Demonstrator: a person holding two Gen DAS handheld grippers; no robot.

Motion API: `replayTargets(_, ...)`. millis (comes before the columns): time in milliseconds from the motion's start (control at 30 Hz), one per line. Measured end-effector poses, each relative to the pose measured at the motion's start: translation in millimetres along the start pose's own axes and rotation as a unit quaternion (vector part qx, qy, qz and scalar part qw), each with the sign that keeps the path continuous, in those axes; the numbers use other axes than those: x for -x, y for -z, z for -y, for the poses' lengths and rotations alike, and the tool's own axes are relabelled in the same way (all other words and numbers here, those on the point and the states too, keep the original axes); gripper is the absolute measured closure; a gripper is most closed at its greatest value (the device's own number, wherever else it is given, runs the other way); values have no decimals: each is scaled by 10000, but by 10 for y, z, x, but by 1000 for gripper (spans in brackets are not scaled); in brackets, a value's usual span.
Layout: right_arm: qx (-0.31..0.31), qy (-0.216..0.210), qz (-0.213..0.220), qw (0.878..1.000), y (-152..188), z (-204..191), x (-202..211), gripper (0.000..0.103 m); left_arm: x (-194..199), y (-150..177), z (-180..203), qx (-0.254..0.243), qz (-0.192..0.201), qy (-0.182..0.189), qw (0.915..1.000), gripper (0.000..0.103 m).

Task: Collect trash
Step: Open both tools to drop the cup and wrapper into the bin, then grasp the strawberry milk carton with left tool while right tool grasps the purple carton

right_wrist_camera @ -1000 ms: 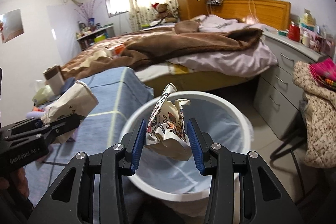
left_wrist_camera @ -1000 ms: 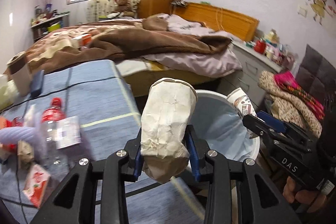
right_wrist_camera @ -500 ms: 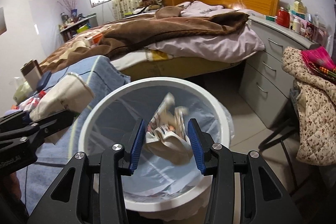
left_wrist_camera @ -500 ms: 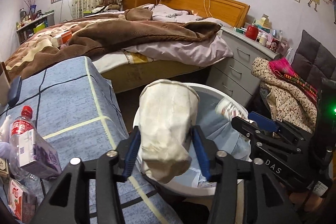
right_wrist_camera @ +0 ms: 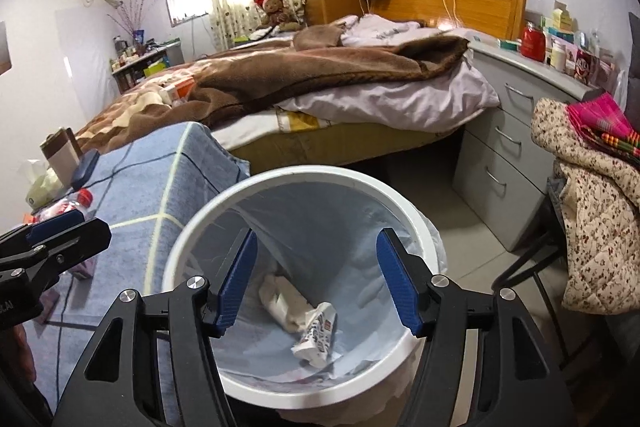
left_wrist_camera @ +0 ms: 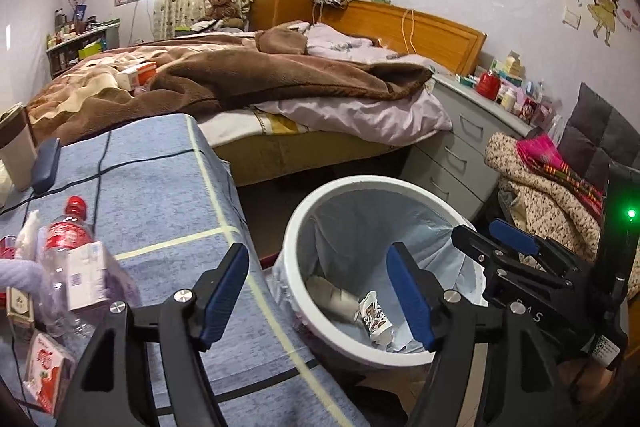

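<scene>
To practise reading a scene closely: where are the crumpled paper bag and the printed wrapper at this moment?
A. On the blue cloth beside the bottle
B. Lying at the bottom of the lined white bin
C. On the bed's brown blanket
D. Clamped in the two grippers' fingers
B: the crumpled paper bag and the printed wrapper lie inside the lined white bin, while the left gripper and right gripper stand open and empty above it.

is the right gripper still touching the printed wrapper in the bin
Apart. In the right wrist view the right gripper has just opened and holds nothing; the printed wrapper lies at the bottom of the bin, beside the crumpled paper bag.
</scene>
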State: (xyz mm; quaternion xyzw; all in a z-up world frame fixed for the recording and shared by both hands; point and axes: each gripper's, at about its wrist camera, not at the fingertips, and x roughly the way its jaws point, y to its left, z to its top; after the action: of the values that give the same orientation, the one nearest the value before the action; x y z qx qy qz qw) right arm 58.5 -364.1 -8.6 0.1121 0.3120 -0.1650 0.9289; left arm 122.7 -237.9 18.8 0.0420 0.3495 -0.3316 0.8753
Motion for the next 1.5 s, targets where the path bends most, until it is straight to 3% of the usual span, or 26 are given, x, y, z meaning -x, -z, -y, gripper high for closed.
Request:
replayTargets(300, 123, -392, 392, 9984, -23, -299, 146, 39, 373, 103, -352, 196, 254, -348, 9989, 28)
replayTargets(667, 540, -1164, 677, 9894, 51, -878, 154, 28, 784, 420, -1034, 599, 298, -948, 9932, 28)
replayTargets(933, 801, -1623, 490, 9823, 122, -1257, 71, 27, 1031, 682, -1521, 988, 344, -1311, 9858, 25)
replayTargets(1067, 1106, -1690, 278, 9790, 193, -1511, -2, 27, 1088, 800, -1725, 1148, 286, -1403, 9830, 18)
replayTargets(1233, 1264, -1765, 196, 9760, 249, -1719, -69, 27, 1078, 930, -1868, 1148, 49, -1188, 9862, 18)
replayTargets(1500, 1457, -1865, 2, 9716, 280, -1963, -156, 27, 930, 1059, -1987, 938, -306, -1243, 9873, 18)
